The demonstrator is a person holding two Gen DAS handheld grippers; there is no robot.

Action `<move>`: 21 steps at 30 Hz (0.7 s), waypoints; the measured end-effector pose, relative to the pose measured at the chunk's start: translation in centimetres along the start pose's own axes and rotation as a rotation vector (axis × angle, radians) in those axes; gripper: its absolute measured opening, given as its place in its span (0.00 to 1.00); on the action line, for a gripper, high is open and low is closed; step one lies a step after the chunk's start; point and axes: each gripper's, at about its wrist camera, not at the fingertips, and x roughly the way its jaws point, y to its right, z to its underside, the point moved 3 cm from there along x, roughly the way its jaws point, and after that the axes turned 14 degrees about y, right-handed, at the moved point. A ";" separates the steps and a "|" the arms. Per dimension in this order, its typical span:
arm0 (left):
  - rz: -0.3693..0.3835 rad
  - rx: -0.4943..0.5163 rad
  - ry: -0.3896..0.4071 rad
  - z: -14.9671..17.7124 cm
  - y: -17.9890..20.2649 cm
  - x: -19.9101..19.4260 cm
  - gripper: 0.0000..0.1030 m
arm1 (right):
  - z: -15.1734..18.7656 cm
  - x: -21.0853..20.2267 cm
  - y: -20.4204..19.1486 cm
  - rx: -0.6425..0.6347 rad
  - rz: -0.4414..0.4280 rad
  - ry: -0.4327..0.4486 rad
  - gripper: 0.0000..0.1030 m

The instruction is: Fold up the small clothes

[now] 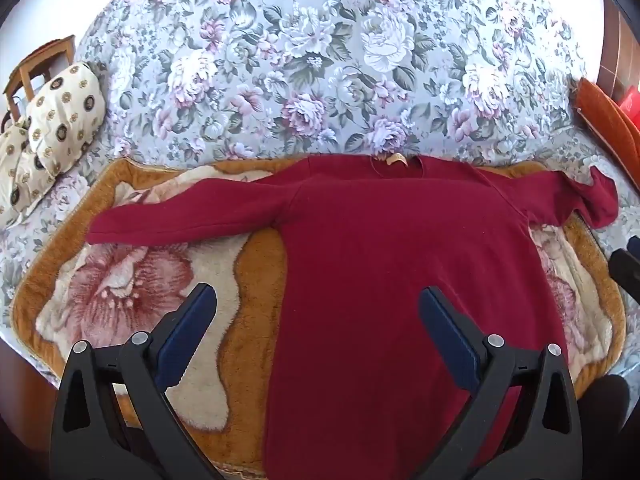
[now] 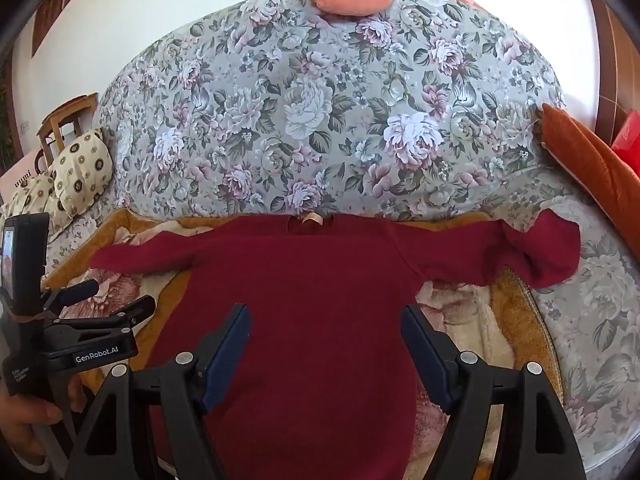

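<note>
Sweater [image 1: 380, 260] lies flat beneath both down-tilted claws, left [image 1: 316, 312] and right [image 2: 326, 334], wide open, empty.

A matt knit sweater [image 1: 380, 248] is lying on a plush, fuzzy blanket [image 1: 248, 360]. Smooth printed cotton is covering the bed [image 1: 320, 60].

floral bedspread [image 1: 320, 60], fleece blanket [image 1: 248, 320], patterned pillow [image 1: 60, 120]

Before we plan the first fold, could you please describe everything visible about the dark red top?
The dark red top is a long-sleeved, soft-looking knit, spread flat on a plush tan blanket on the bed, neckline away from the cameras. A pale label shows at the neck. One sleeve lies straight; the other sleeve's cuff end is bent over. Nothing grips it.
</note>
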 end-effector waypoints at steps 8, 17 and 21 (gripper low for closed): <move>0.017 0.007 -0.010 -0.4 0.5 0.6 0.99 | 0.9 1.7 1.2 0.023 0.016 -0.023 0.73; 0.026 -0.005 -0.026 -0.2 0.4 1.7 0.99 | 0.9 2.8 1.2 0.035 0.018 -0.030 0.73; 0.035 -0.013 -0.020 -0.2 0.5 2.0 0.98 | 1.0 3.5 1.2 0.032 0.016 -0.037 0.73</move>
